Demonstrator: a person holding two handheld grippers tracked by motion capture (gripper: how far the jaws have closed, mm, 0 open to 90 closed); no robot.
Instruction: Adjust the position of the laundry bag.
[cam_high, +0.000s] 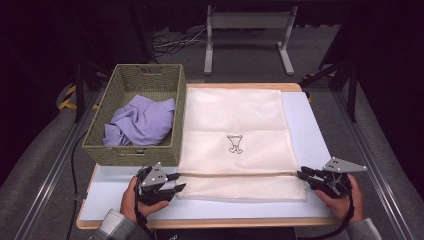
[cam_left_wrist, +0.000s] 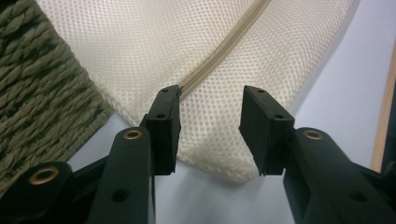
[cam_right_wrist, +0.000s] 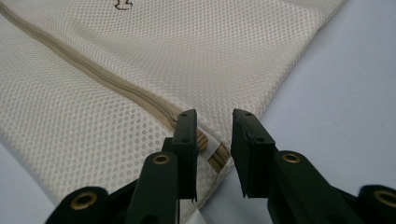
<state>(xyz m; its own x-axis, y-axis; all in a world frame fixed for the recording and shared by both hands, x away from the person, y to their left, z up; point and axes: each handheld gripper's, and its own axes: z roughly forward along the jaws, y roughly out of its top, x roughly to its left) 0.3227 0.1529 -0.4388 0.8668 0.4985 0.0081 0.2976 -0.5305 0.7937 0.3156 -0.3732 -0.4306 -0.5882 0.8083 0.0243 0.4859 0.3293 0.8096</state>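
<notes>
Both hand-held grippers flank the mesh laundry bag (cam_high: 235, 145) at its zipper (cam_high: 235, 174) ends: left hand-held gripper (cam_high: 176, 182) and right hand-held gripper (cam_high: 301, 174), jaws parted, gripping nothing. Bag lies flat beside the basket (cam_high: 100, 145); zipper appears closed, unopened; purple cloth (cam_high: 140, 122) not yet loaded.

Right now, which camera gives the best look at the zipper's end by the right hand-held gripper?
The right gripper view: the zipper runs up close to its end between the open jaws of the right hand-held gripper. The high view shows it as a thin line across the mesh bag. The left gripper view shows its other end.
</notes>
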